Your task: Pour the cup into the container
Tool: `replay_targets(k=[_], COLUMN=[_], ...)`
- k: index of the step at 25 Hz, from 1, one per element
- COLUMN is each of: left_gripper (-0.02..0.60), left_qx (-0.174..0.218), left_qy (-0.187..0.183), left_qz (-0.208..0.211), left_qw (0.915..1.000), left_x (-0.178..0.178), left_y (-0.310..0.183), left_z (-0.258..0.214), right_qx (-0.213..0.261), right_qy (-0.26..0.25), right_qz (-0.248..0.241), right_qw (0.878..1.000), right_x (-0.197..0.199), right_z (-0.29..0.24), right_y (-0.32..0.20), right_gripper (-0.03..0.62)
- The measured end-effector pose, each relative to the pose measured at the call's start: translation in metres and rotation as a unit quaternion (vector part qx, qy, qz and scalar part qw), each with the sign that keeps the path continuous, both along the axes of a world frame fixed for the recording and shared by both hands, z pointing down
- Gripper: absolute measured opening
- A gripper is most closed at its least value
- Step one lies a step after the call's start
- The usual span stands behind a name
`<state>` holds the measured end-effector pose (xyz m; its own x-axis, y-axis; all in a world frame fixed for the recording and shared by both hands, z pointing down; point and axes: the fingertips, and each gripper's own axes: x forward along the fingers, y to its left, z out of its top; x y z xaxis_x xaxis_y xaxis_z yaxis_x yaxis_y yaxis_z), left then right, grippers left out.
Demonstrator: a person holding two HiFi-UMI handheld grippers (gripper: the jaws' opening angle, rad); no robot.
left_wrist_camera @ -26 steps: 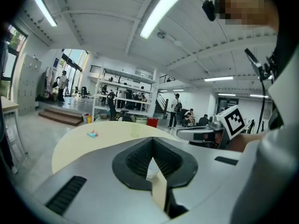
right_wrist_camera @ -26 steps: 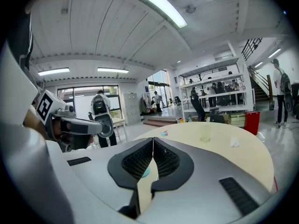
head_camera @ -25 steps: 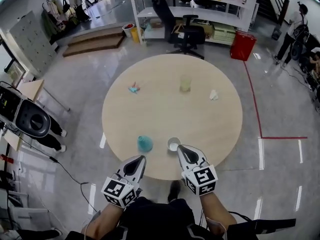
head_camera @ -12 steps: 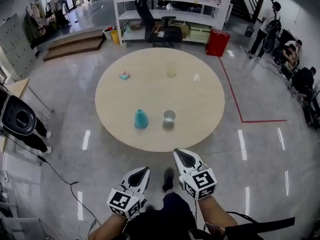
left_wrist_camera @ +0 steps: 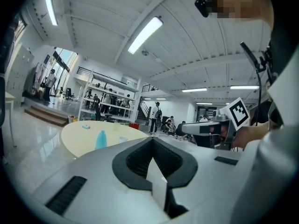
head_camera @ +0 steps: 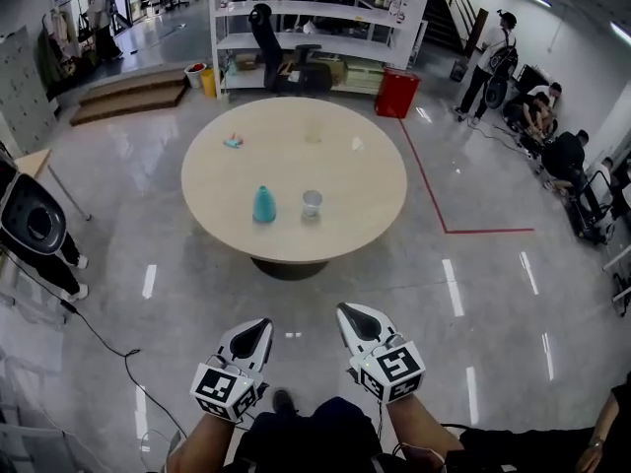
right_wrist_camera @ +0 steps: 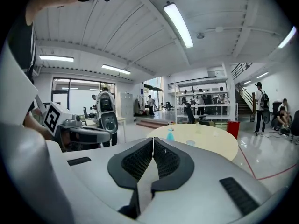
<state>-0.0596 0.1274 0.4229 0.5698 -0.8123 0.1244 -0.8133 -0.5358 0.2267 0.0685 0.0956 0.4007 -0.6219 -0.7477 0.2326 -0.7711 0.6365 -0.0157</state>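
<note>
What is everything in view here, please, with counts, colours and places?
table: one, beige, round, mid-floor
bottle: one, teal, table's near side
near cup: one, clear, right of bottle
far cup: one, pale, table's far side
bin: one, red, beyond table
chair: one, black, by shelves
shelves: one unit, white, back wall
people: several, mostly far right
left gripper: grey, shut, empty, over floor
right gripper: grey, shut, empty, over floor

Bright, even indoor light comes from long ceiling lamps (left_wrist_camera: 145, 34). The polished floor (head_camera: 473, 294) throws back white streaks of glare, and the tabletop (head_camera: 335, 205) lays a soft shadow beneath its near edge. All views bend strongly at the edges; both gripper views darken to black corners. The left tongs (left_wrist_camera: 152, 141), close to the lens, look soft.
</note>
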Motion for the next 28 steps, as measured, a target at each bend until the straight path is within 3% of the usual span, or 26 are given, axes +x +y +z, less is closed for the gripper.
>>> replay_targets(k=[9,17,24,28], left_gripper=[0.0,0.001,0.002,0.001], left_qx=[0.008,-0.029,-0.024,-0.017], left_qy=[-0.006,-0.019,-0.044,-0.042], left_qz=[-0.002,-0.001,-0.023,-0.015], left_qw=[0.9999,0.9994,0.9985,0.9989], left_x=[0.073,0.156,0.145,0.141], left_y=[0.114,0.241,0.305,0.336], left_z=[-0.017,-0.01,-0.025,-0.026], right_qx=[-0.001,-0.023,-0.005,0.0], right_qy=[-0.008,-0.023,-0.044,-0.042], right_qz=[-0.016,-0.024,-0.028,-0.016], right_qw=[1.0,0.999,0.999,0.999], right_x=[0.069,0.138,0.139,0.134], right_z=[0.002,0.009,-0.009,-0.009], right_y=[0.135,0.247,0.289,0.321], right_gripper=[0.009,0.009,0.009,0.009])
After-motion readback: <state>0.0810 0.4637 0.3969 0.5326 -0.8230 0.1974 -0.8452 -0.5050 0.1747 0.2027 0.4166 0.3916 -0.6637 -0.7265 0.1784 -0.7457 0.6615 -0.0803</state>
